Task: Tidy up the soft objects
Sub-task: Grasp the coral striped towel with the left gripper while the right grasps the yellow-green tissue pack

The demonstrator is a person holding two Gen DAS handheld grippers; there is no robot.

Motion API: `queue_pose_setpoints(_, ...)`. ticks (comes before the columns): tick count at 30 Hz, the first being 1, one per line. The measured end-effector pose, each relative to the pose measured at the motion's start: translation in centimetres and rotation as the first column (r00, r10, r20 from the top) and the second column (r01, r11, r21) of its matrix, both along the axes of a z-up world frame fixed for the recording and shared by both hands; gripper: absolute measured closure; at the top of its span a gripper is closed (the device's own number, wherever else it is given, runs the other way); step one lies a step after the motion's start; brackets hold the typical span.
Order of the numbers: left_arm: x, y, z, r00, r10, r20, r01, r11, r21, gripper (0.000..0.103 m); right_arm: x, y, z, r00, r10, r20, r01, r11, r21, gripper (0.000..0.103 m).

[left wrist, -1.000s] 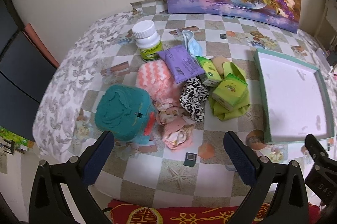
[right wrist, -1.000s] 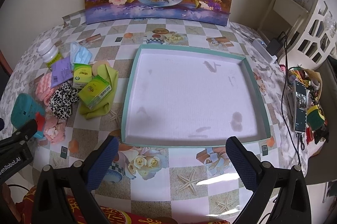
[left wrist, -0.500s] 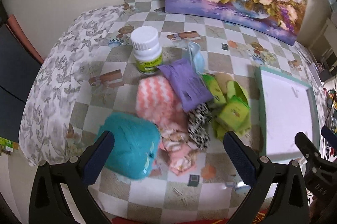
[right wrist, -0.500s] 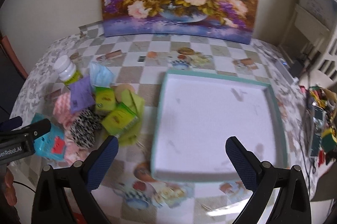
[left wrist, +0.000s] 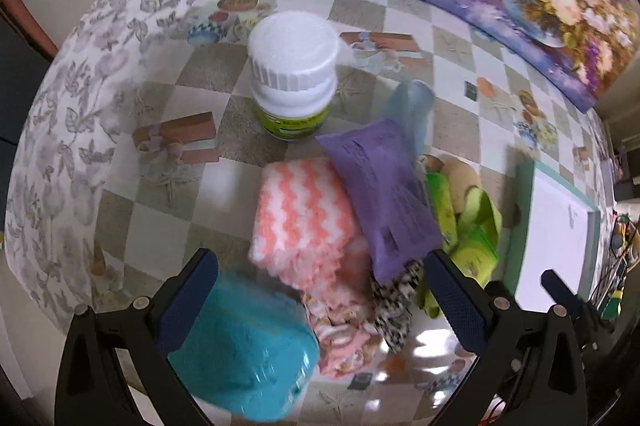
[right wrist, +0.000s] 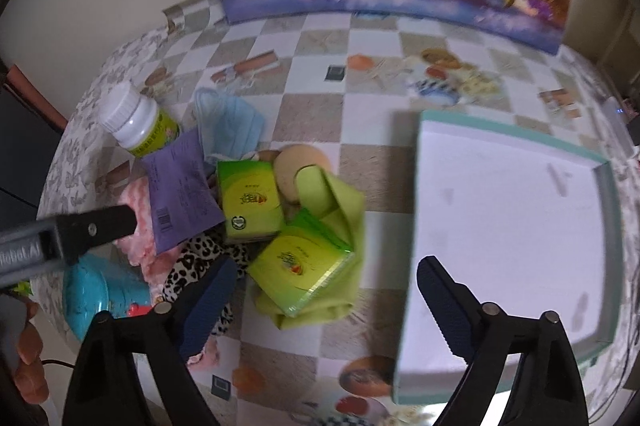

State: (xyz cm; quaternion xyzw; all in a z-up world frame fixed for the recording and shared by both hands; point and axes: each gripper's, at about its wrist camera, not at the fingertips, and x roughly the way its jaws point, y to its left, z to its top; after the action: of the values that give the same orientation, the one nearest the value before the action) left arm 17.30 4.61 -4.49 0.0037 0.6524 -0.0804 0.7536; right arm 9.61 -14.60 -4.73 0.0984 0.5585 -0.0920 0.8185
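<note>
At the far left of the pile a teal plastic container point(left wrist: 244, 350) is seen lying on the counter point(left wrist: 168, 185), partly under the left hand-held gripper point(left wrist: 320, 300), whose jaws are spread wide with nothing between the pads. Just beyond, a white pill bottle point(left wrist: 294, 77) stands upright, and beside it a pink-and-white knitted cloth point(left wrist: 304, 218) is overlapped by a purple packet point(left wrist: 380, 189). A blue face mask point(right wrist: 228, 123) lies behind the packet. Further right, a leopard-print scrunchie point(right wrist: 200, 266) is partly hidden by the fingers of the right hand-held gripper point(right wrist: 324, 300), which is likewise held wide open and empty above the pile. Two green tissue packs point(right wrist: 250, 201) rest on a lime-green cloth point(right wrist: 336, 226), with a round beige puff point(right wrist: 298, 169) tucked behind them. At the far right a teal-rimmed tray point(right wrist: 600, 266) with a white floor is seen, nothing in it, set just beside the pile. The step in hand is judged to be the approach to a first pick, no soft item being yet in the tray. The next move is judged to call for one gripper to be lowered over a single soft piece, likely the knitted cloth or the lime-green cloth, and closed without the hard bottle or the container being caught. The left view is blurred, so finer contacts cannot be told.
</note>
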Motion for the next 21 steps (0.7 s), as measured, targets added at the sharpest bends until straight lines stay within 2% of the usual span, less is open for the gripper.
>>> queue_pose_setpoints(11,4.3,1.5,-4.2,0.995,0.032,-0.09,-0.025,0.997,0.079,0.003,2.0,-0.5,-4.4,0.996,-0.013,-0.09,0.018,0.998,0.058,0.015)
queue_pose_setpoints(14,4.6,1.4,-5.3,0.992,0.03,-0.123,-0.022,0.997,0.068,0.009,2.1,-0.4,-4.7,0.996,-0.011,-0.091,0.017,0.998,0.062,0.017)
queue_pose_setpoints(21,5.3,0.5,-6.8,0.987,0.017,-0.159,-0.005,0.997,0.076,0.01,2.2,1.0,-4.3,0.997,0.026,-0.079,-0.022,0.998,0.056,0.019)
